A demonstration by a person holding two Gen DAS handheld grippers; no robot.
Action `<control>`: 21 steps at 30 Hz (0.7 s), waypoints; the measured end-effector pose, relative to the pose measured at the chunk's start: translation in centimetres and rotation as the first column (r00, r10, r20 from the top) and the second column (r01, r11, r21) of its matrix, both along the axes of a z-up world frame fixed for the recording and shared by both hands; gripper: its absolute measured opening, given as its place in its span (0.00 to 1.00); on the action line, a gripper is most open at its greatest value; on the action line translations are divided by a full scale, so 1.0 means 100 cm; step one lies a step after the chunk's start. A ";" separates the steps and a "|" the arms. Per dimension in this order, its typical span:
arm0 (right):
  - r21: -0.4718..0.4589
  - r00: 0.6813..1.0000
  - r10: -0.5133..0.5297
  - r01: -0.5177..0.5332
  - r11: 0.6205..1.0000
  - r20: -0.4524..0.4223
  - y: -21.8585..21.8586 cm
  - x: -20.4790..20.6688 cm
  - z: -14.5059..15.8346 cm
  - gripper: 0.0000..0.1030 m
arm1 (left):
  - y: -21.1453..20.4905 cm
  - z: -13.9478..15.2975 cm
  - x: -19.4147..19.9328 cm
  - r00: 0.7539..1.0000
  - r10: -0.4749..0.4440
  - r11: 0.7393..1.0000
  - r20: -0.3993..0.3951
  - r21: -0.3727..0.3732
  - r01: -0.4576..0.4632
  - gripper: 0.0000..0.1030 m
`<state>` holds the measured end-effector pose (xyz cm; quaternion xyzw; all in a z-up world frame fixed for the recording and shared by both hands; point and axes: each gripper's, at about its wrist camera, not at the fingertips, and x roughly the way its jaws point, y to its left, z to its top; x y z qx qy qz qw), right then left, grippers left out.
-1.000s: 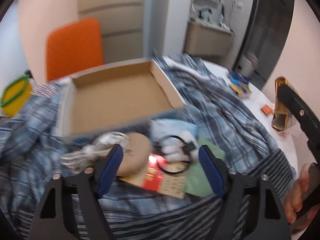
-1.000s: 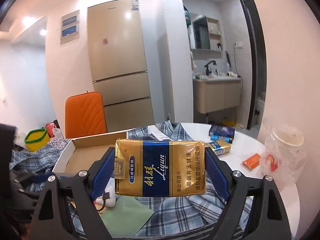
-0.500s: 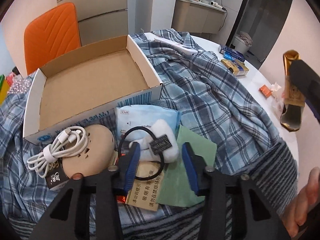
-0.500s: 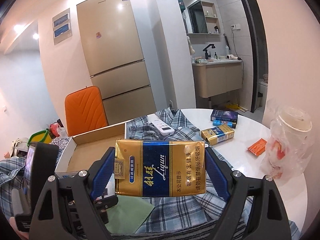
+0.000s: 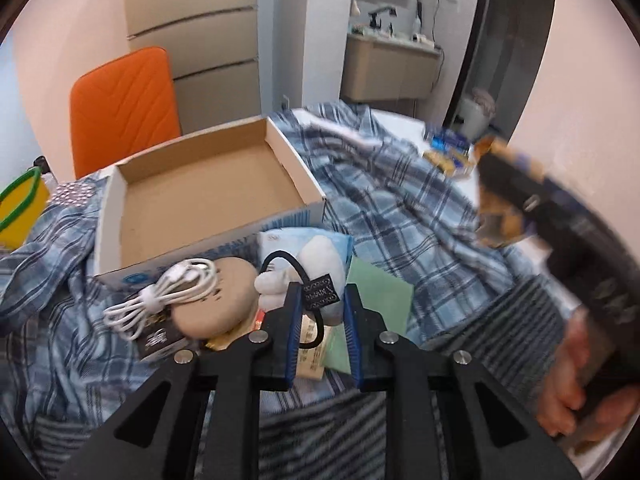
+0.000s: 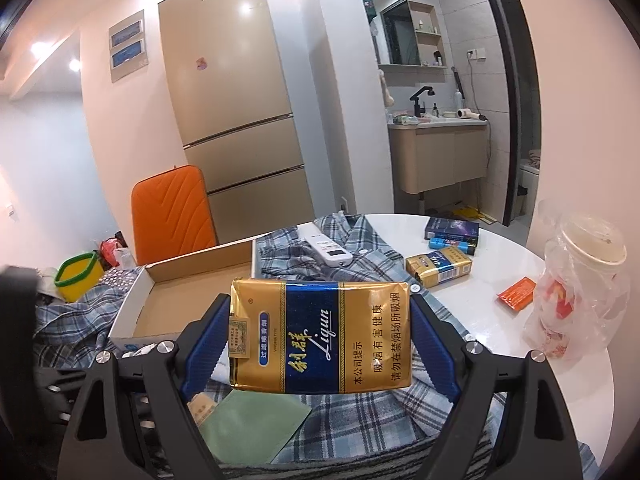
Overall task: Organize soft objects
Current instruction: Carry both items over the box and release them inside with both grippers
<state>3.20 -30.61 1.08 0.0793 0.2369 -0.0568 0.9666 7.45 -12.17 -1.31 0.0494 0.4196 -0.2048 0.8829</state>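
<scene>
Left gripper (image 5: pixel 320 320): narrowed from wide, now pinching the plush (image 5: pixel 320 256); ready to lift.
Right gripper (image 6: pixel 316 340): still clamps the pack (image 6: pixel 320 336).
Box (image 5: pixel 208 196): likely goal.

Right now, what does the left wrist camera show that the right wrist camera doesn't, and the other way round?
Only the left wrist view shows the left gripper shut on a black hair tie with a white fluffy piece, the white cable and the tan round thing beside it.

Only the right wrist view shows the remote, the cup in a plastic bag and the fridge.

Both show the empty cardboard box, the plaid cloth, the green sheet, the orange chair and the gold cigarette pack in the right gripper.
</scene>
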 end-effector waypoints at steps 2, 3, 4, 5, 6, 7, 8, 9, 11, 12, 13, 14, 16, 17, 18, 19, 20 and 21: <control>-0.024 1.000 0.024 -0.024 0.999 0.010 0.006 -0.003 0.003 0.85 | 0.011 0.014 -0.008 0.999 0.019 1.000 0.028 -0.017 -0.018 0.18; -0.036 0.999 0.031 -0.031 0.999 0.015 0.010 -0.005 0.007 0.85 | 0.017 0.022 -0.011 0.998 0.031 0.999 0.045 -0.021 -0.030 0.18; -0.038 0.999 0.041 -0.040 0.998 0.022 0.011 -0.005 0.010 0.85 | 0.023 0.030 -0.012 0.997 0.046 0.999 0.065 -0.024 -0.044 0.18; -0.034 0.998 0.050 -0.049 0.998 0.027 0.013 -0.006 0.014 0.85 | 0.028 0.037 -0.013 0.994 0.061 0.998 0.087 -0.025 -0.059 0.18; -0.030 0.997 0.065 -0.064 0.997 0.031 0.015 -0.005 0.020 0.85 | 0.033 0.043 -0.013 0.992 0.074 0.997 0.104 -0.027 -0.071 0.18; -0.030 0.997 0.073 -0.072 0.997 0.032 0.016 -0.004 0.023 0.85 | 0.039 0.050 -0.012 0.988 0.092 0.996 0.121 -0.028 -0.089 0.18; -0.035 0.996 0.081 -0.080 0.996 0.033 0.018 -0.003 0.028 0.85 | 0.045 0.056 -0.011 0.985 0.110 0.994 0.136 -0.030 -0.106 0.18; -0.049 0.996 0.089 -0.088 0.995 0.029 0.022 0.000 0.035 0.85 | 0.050 0.063 -0.009 0.982 0.121 0.993 0.148 -0.037 -0.116 0.18; -0.071 0.994 0.111 -0.109 0.992 0.021 0.028 0.007 0.045 0.85 | 0.056 0.075 -0.002 0.976 0.144 0.989 0.165 -0.058 -0.136 0.18; -0.086 0.992 0.128 -0.127 0.988 0.013 0.033 0.015 0.053 0.85 | 0.060 0.084 0.003 0.971 0.159 0.986 0.180 -0.076 -0.148 0.18; -0.095 0.991 0.136 -0.134 0.986 0.007 0.037 0.021 0.060 0.85 | 0.062 0.091 0.008 0.966 0.171 0.984 0.193 -0.082 -0.158 0.18; -0.098 0.990 0.138 -0.137 0.986 0.005 0.040 0.027 0.066 0.85 | 0.064 0.100 0.013 0.959 0.187 0.981 0.214 -0.084 -0.172 0.18; -0.099 0.989 0.147 -0.146 0.984 0.000 0.048 0.046 0.081 0.85 | 0.065 0.113 0.022 0.948 0.209 0.977 0.242 -0.087 -0.193 0.18; -0.096 0.989 0.151 -0.151 0.984 -0.006 0.053 0.059 0.089 0.85 | 0.068 0.119 0.029 0.946 0.213 0.976 0.243 -0.092 -0.196 0.18; -0.087 0.988 0.154 -0.155 0.984 -0.011 0.057 0.069 0.093 0.85 | 0.073 0.123 0.036 0.948 0.221 0.974 0.229 -0.108 -0.201 0.19; -0.078 0.987 0.158 -0.158 0.984 -0.014 0.060 0.079 0.096 0.85 | 0.078 0.126 0.045 0.949 0.239 0.968 0.207 -0.124 -0.216 0.19; -0.072 0.988 0.156 -0.157 0.985 -0.017 0.063 0.088 0.098 0.85 | 0.083 0.127 0.053 0.946 0.259 0.963 0.194 -0.132 -0.237 0.19; -0.077 0.988 0.154 -0.156 0.985 -0.027 0.070 0.102 0.099 0.85 | 0.089 0.127 0.061 0.943 0.276 0.958 0.186 -0.138 -0.253 0.19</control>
